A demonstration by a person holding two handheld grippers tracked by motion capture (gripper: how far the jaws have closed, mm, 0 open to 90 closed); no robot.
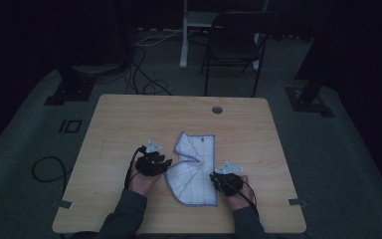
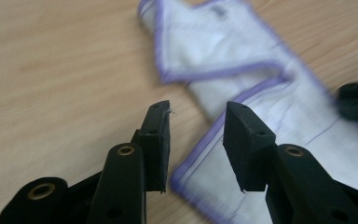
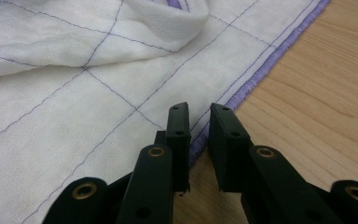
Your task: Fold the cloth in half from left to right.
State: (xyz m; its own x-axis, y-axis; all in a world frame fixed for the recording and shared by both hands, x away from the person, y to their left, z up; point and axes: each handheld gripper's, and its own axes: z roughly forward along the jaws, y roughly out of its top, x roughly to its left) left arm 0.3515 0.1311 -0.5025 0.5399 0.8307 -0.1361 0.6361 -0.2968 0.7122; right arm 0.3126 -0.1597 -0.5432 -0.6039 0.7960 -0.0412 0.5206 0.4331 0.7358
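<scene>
A white cloth [image 1: 194, 167] with a purple hem lies rumpled near the middle of a wooden table [image 1: 124, 119], its far half folded over on itself. A person works 2 handheld grippers at its near end. The left gripper [image 1: 165, 162] hangs just off the cloth's left edge, jaws apart with nothing between them; the left gripper view shows the hem [image 2: 186, 172] running beneath the gap. The right gripper [image 1: 213, 178] sits at the cloth's near right edge, jaws slightly apart over the hem [image 3: 256, 77], not pressing on it. A chair [image 1: 234, 42] stands beyond the table.
</scene>
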